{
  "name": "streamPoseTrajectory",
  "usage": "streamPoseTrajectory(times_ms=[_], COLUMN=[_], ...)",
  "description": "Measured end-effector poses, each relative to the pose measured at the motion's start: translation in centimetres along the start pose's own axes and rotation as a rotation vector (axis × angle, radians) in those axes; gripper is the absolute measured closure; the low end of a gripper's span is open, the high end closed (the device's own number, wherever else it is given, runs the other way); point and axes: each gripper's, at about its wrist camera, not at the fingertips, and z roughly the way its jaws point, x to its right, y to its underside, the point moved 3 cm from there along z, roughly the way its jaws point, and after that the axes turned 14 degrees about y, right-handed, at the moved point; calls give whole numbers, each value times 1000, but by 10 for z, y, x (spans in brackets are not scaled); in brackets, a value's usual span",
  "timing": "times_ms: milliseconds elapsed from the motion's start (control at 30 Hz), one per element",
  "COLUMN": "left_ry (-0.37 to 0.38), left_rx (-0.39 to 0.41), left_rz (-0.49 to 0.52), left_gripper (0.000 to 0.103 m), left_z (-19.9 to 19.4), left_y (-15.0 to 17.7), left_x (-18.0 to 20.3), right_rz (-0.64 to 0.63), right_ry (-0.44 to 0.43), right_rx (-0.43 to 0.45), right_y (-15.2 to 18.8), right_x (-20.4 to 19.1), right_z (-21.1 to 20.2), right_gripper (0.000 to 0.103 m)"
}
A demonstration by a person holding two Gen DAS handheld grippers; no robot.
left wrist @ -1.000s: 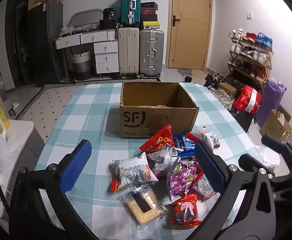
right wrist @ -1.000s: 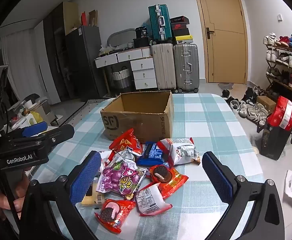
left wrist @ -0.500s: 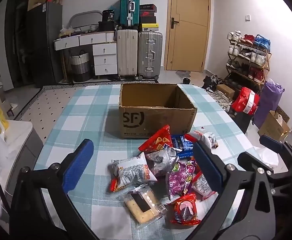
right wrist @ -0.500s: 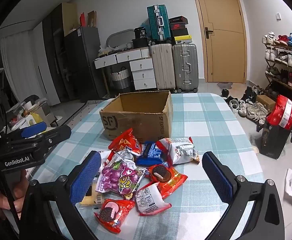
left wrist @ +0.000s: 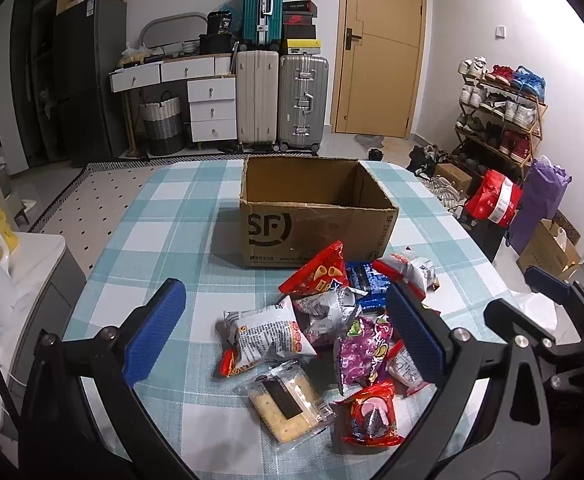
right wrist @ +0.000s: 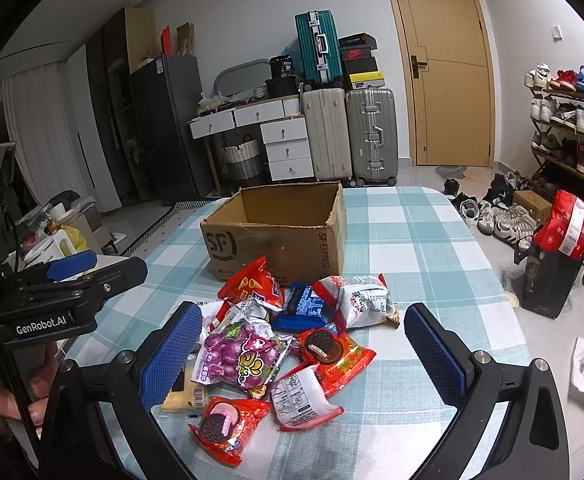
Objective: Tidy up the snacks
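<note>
Two wrist fisheyes, both above the near table edge, facing the far wall.

Left view looks forward between its blue-padded fingers, snack heap near the right finger; right view sits further right, heap by its left finger. Both share the open brown cardboard box beyond the fingertips, close.

My two handheld grippers are matte black frames with silver screw heads at the joints, each finger faced with a textured blue pad. The left gripper carries white "GenRobot.AI" lettering on its side.
</note>
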Motion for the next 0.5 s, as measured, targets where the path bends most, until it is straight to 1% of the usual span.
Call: streamPoseTrajectory(times_ms=[500], left_ry=[1], left_rx=[3], left_rz=[8], left_gripper=[3], left_z=[0], left_y=[-1], left_x=[0], right_rz=[4], right_ry=[-2], right_rx=[0], right_y=[1], right_x=[3], right_z=[-1], right_gripper=[0])
